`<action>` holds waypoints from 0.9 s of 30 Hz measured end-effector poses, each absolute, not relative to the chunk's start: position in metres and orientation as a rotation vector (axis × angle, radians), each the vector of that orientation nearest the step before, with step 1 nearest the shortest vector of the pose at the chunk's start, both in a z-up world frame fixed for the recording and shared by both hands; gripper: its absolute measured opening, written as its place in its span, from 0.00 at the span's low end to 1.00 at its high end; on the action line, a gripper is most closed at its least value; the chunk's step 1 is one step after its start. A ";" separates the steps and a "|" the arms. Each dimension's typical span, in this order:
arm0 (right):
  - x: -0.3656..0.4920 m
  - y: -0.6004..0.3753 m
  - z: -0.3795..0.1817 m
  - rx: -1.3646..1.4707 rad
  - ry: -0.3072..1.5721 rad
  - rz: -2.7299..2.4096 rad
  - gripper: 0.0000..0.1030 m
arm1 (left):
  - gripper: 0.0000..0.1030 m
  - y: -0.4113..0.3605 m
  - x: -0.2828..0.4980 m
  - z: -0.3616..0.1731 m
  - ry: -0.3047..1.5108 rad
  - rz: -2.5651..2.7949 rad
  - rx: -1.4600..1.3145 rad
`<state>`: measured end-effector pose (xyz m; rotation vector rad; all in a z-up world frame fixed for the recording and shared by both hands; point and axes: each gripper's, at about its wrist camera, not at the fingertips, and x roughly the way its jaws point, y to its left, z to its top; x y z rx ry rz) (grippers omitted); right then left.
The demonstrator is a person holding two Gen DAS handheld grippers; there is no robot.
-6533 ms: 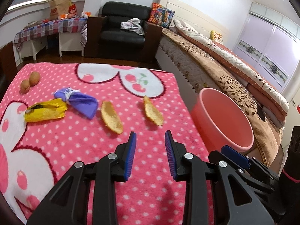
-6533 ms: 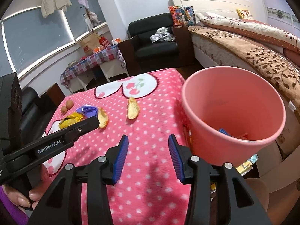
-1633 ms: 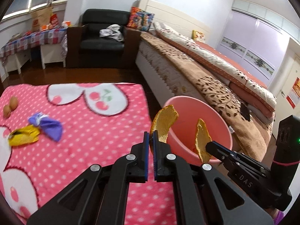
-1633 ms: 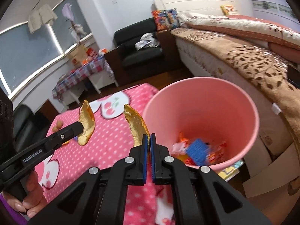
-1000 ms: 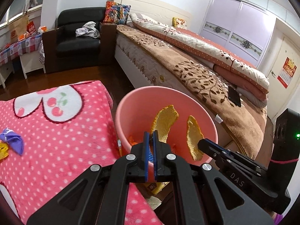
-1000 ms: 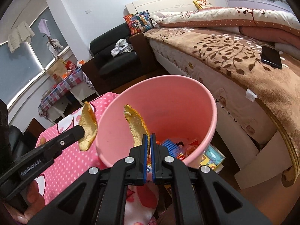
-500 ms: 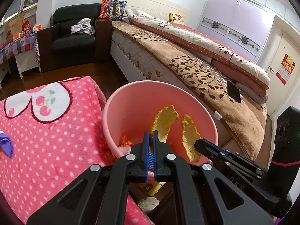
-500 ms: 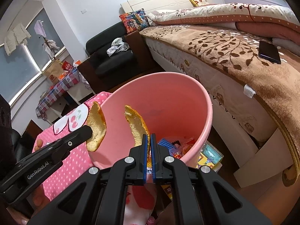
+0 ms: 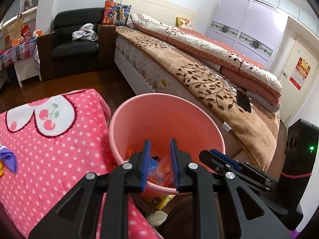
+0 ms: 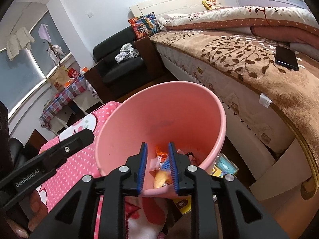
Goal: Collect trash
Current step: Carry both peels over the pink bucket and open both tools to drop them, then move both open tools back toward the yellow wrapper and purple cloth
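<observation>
The pink bin [image 9: 165, 119] [image 10: 159, 109] stands beside the pink dotted blanket [image 9: 49, 149]. My left gripper [image 9: 160, 142] hangs over its near rim. Its jaws are opening and nothing is between them. My right gripper [image 10: 157, 145] is over the same rim, its jaws opening too and holding nothing. In the left wrist view the right gripper [image 9: 216, 152] is just to the right. A yellow peel [image 10: 160, 177] lies among the wrappers [image 9: 161, 169] at the bin's bottom. On the blanket at the far left lies a purple wrapper [image 9: 9, 157].
A bed [image 9: 199, 75] with a brown cover runs behind the bin, and a black phone [image 9: 243, 100] lies on it. A black armchair [image 9: 75, 45] stands at the back. Flat boxes [image 10: 225, 165] lie on the floor by the bin. A hand [image 10: 35, 205] holds the left gripper.
Both grippers were shut on peels above the bin. Now both have parted their jaws and the peels are gone from them; one lies in the bin.
</observation>
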<state>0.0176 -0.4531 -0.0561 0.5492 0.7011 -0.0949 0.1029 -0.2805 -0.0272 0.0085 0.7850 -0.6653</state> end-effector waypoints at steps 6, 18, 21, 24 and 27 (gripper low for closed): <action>0.015 -0.446 -0.053 0.538 0.687 -0.062 0.24 | 0.19 -0.267 0.096 -0.022 0.782 -0.630 0.005; 0.019 -0.421 -0.051 0.494 0.683 0.053 0.26 | 0.19 -0.245 0.079 -0.020 0.782 -0.535 0.026; 0.021 -0.417 -0.051 0.497 0.689 0.079 0.26 | 0.19 -0.233 0.075 -0.020 0.769 -0.473 0.005; 0.023 -0.410 -0.053 0.509 0.703 0.110 0.26 | 0.19 -0.221 0.073 -0.020 0.764 -0.435 -0.001; 0.024 -0.402 -0.054 0.507 0.713 0.132 0.26 | 0.19 -0.209 0.070 -0.018 0.759 -0.399 -0.001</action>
